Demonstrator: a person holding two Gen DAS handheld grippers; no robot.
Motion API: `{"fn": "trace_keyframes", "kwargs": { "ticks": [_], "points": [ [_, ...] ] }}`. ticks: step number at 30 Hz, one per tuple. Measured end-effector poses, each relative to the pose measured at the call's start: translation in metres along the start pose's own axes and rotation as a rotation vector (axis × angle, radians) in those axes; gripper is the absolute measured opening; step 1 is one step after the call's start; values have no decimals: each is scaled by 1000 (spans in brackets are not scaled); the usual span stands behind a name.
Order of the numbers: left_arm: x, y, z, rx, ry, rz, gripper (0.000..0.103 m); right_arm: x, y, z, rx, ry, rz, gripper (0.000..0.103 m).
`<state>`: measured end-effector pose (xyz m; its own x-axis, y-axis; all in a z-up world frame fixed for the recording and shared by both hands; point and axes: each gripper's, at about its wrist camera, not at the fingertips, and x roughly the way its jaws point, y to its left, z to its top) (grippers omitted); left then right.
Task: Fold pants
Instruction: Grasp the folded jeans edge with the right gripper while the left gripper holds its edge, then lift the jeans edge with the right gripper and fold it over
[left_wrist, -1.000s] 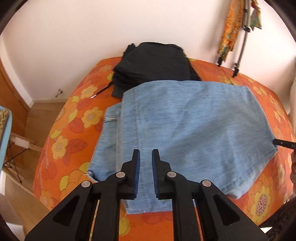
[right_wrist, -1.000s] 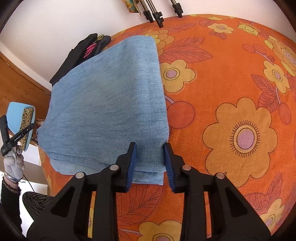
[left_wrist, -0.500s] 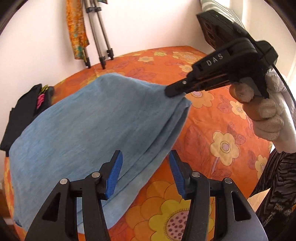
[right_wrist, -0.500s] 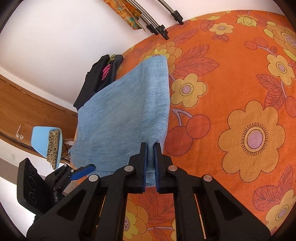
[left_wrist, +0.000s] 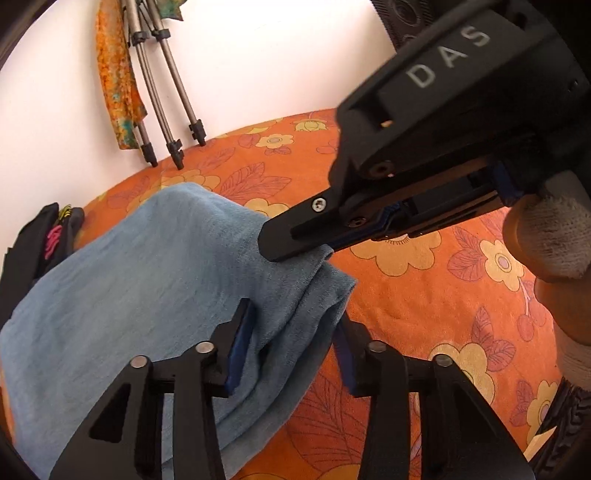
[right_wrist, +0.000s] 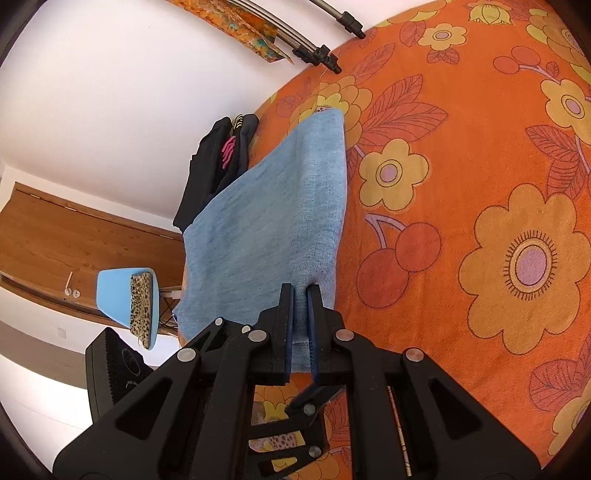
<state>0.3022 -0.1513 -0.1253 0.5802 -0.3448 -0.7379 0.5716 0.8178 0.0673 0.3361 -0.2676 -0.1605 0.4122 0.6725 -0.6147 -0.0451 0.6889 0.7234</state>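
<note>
Pants (left_wrist: 155, 280), light blue denim, folded into a thick pad, lie on a bed w/ an orange flowered cover (left_wrist: 424, 295). Right tongs (right_wrist: 300, 295) narrow, pinched on the near right corner of the pants; cloth runs between the blue pads and the corner is lifted off the cover. In the left view the same right tongs (left_wrist: 295, 247) come in from the right, tips biting the corner's top edge; a white-gloved hand (left_wrist: 550, 236) grips the handle, which reads "DAS".

Left tongs (left_wrist: 291, 350) wide apart, straddling the stacked fold edge just near of that corner: left pad rests on top of the denim, right pad sits beside the hanging edge. Can't tell if either pad presses the cloth.

Long axis of the pants runs from the near corner at the tongs away toward the far left, where the far end meets a pile of black clothes (right_wrist: 218, 166) w/ a bit of pink showing. Right long edge is a clean fold, roughly straight; layers fan open near the pinched corner.

Room: white wall behind the bed, tripod legs (left_wrist: 162, 92) leaning on it w/ an orange patterned cloth (left_wrist: 118, 81) hung alongside. Wooden floor (right_wrist: 74, 236) to the left, a light blue chair (right_wrist: 114, 295) w/ a leopard-print item (right_wrist: 142, 310) on it.
</note>
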Motion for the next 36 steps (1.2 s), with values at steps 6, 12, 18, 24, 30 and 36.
{"fn": "trace_keyframes", "kwargs": {
  "ticks": [6, 12, 18, 24, 30, 36],
  "points": [
    [-11, 29, -9, -121, -24, -83, 8, -3, -3, 12, 9, -7, 20, 15],
    [-25, 33, -14, -120, -54, -101, 7, 6, 9, 63, -104, -51, -97, 59],
    [-31, 29, -14, -65, -74, -79, 7, 58, -12, 102, -81, 15, -141, 59],
    [-25, 32, -14, -64, -75, -72, 6, 90, -36, 116, 21, 48, -33, 33],
    [-14, 31, -15, -62, -76, -37, 6, 87, -30, 117, 4, 39, -53, 10],
    [-31, 24, -12, -103, -125, -111, 6, 62, -11, 117, -10, -41, -1, 7]
  ]
}}
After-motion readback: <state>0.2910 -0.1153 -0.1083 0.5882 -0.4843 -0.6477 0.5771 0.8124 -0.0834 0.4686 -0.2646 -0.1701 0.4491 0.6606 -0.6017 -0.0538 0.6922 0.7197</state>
